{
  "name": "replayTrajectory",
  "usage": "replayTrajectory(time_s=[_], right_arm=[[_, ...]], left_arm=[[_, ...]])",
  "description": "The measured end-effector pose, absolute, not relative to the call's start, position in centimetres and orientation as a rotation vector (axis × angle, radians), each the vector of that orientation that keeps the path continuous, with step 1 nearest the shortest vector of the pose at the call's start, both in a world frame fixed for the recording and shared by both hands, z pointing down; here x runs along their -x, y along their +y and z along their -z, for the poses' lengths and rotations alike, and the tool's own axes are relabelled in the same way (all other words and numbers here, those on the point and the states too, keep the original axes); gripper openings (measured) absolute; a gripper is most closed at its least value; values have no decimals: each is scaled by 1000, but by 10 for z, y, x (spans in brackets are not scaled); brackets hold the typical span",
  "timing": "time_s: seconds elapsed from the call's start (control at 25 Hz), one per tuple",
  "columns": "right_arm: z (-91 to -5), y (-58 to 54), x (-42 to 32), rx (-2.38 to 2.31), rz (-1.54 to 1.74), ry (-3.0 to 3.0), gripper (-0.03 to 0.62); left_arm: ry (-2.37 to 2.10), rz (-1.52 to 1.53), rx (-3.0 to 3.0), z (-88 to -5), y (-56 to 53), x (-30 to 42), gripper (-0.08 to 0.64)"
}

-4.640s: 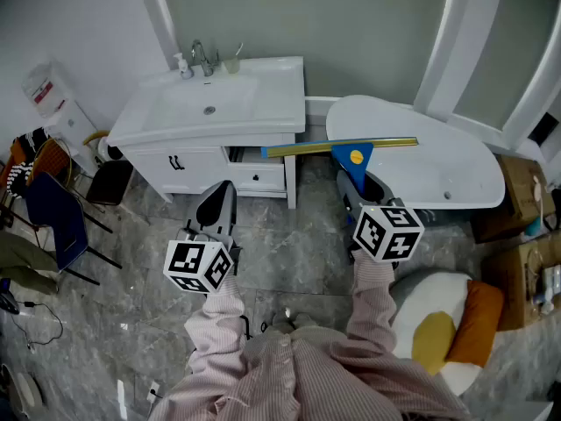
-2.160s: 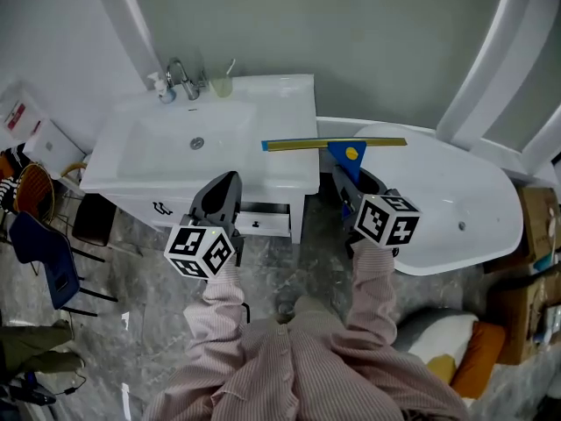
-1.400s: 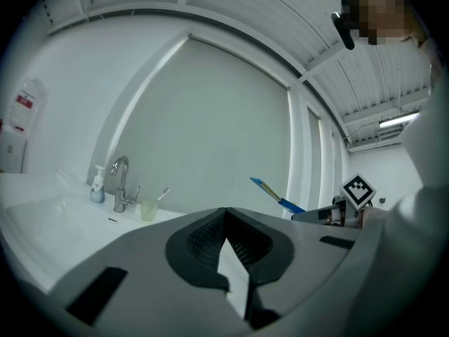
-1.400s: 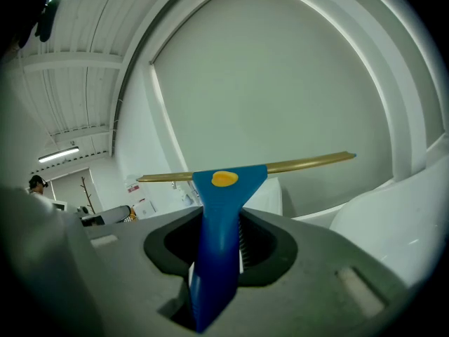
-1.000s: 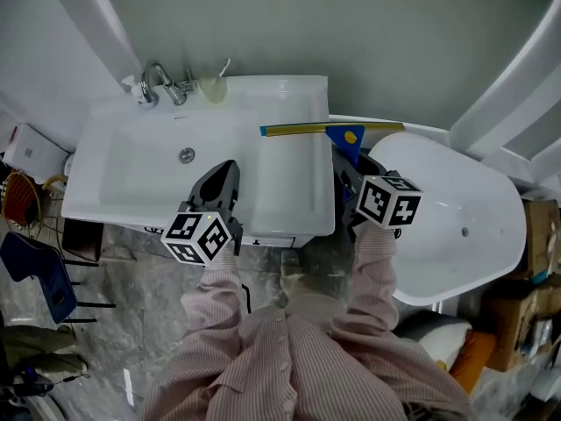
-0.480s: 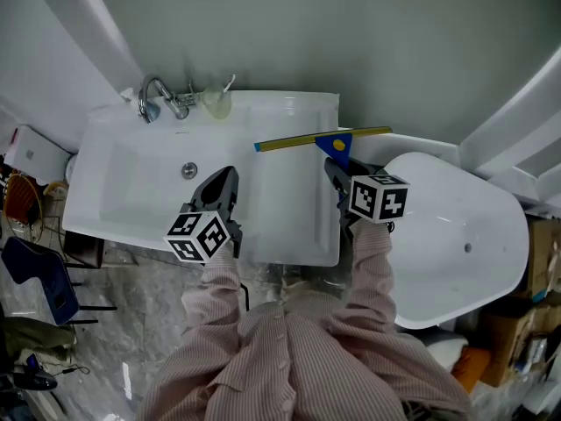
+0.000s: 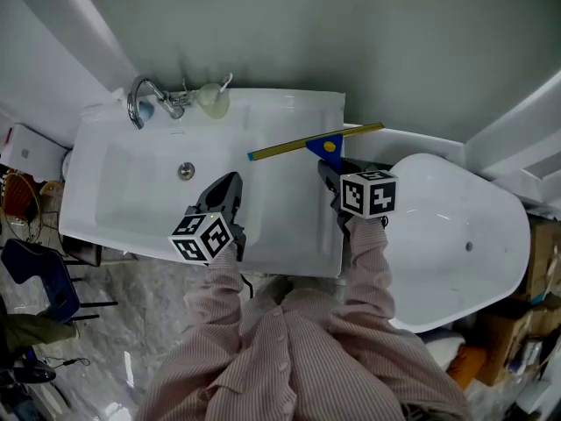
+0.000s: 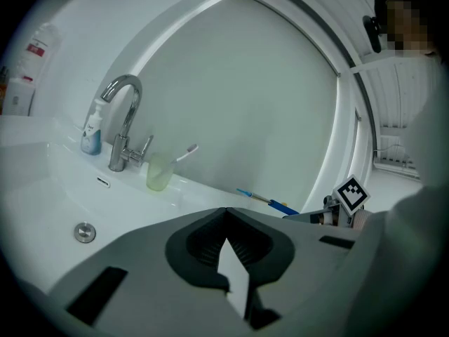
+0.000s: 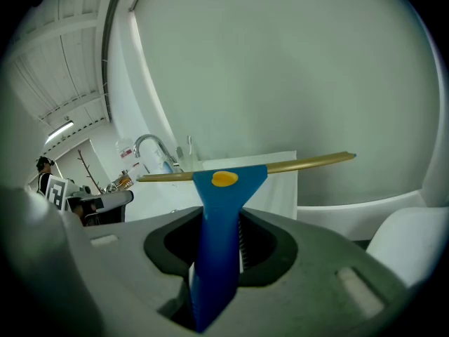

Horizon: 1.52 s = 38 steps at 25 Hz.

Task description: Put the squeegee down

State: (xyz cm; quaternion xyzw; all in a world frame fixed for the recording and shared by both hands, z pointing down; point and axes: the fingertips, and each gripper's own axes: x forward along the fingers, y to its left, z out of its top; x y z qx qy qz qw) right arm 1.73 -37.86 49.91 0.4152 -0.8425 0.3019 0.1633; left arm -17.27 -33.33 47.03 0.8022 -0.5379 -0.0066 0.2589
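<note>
The squeegee point(image 7: 298, 144) has a blue handle and a long yellow blade. My right gripper point(image 7: 326, 168) is shut on the handle and holds the tool above the flat right part of the white washbasin point(image 7: 302, 235), blade tilted up to the right. In the right gripper view the blue handle point(image 9: 223, 195) stands between the jaws of my right gripper point(image 9: 219, 220), with the blade crosswise above. My left gripper point(image 7: 226, 188) hovers over the basin bowl, shut and holding nothing. The left gripper view shows my left gripper point(image 8: 226, 213) with its jaws together and the squeegee point(image 8: 270, 202) far off.
A chrome faucet point(image 7: 140, 105) and a green cup with a toothbrush point(image 7: 210, 98) stand at the basin's back left. A white bathtub point(image 7: 456, 235) lies to the right. A dark chair point(image 7: 35, 279) and clutter are on the floor at left.
Both grippers have come forward and down over the washbasin. The squeegee, still held, has shifted left over the basin's right part and its blade now tilts.
</note>
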Motion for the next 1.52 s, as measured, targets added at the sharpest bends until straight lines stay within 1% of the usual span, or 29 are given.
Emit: replayTrajectory(time_s=[0.32, 0.84, 0.96, 1.52], right_arm=[[-533, -395, -5, -1140, -852, -2288, 121], [-574, -414, 9, -1141, -813, -2119, 121], [-583, -416, 11, -1139, -837, -2105, 121], [-593, -414, 4, -1157, -736, -1936, 121]], left_arm=[[-1391, -67, -2103, -510, -340, 173, 2], [-1307, -142, -2066, -550, -343, 158, 2], [-1294, -157, -2064, -556, -344, 154, 2], [-1260, -167, -2065, -562, -345, 143, 2]])
